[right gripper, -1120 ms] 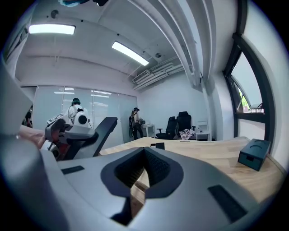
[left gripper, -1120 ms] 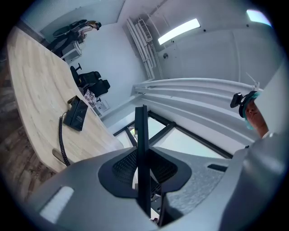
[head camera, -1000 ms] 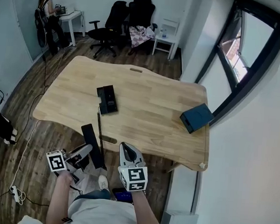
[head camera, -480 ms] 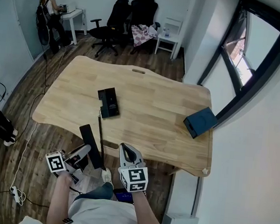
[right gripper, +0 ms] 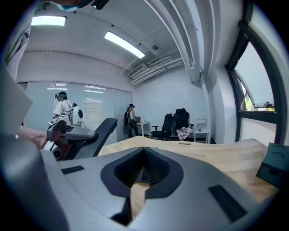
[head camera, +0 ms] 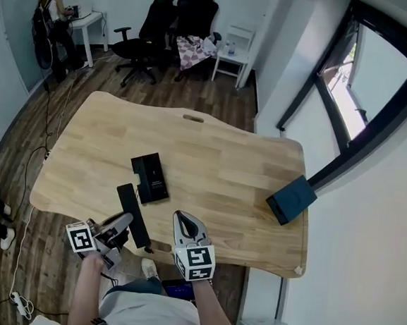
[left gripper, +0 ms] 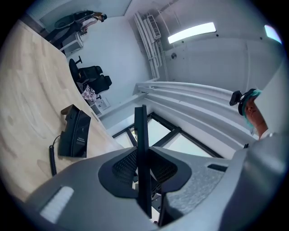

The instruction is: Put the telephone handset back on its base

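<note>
The handset [head camera: 130, 208] is clamped edge-on in my left tongs [head camera: 122, 223], over the near edge of the table [head camera: 218, 159], close beside its base [head camera: 150, 178] lying there. My right tongs [head camera: 184, 220] are pressed together, holding nothing.

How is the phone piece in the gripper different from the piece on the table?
The handset is long and thin; the base is wider and blockier. The handset is clamped in the left gripper; the base lies flat on the table. Both are black.
</note>
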`<state>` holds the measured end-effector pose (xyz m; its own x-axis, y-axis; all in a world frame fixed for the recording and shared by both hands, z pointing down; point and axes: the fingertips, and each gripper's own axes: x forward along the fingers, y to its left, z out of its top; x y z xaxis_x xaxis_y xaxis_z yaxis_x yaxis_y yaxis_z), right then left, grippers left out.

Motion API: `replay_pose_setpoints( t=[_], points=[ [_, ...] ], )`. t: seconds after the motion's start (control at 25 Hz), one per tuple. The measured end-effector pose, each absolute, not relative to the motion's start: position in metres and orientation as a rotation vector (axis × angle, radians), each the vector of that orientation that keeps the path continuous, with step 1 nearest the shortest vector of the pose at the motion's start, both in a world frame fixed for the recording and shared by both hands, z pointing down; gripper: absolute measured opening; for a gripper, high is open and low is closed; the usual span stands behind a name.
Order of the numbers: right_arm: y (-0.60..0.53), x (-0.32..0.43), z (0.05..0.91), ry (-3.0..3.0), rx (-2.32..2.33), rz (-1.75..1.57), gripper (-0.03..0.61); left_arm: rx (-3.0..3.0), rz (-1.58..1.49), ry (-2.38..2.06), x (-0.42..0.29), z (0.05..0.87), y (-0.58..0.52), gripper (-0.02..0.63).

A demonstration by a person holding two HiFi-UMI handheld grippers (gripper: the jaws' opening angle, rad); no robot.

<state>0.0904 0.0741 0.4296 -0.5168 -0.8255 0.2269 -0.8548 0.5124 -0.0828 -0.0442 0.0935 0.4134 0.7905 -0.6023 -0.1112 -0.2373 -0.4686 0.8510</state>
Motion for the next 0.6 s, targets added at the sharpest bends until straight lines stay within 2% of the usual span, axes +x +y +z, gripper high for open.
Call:
replay_pose_setpoints(
  t=[0.6],
  points=[
    [-0.014,0.045,0.452,-2.509,1.521,0.356,0.006,2.023,-0.435,-0.479,-0.062,0.433,-0.007,0.077]
  ],
)
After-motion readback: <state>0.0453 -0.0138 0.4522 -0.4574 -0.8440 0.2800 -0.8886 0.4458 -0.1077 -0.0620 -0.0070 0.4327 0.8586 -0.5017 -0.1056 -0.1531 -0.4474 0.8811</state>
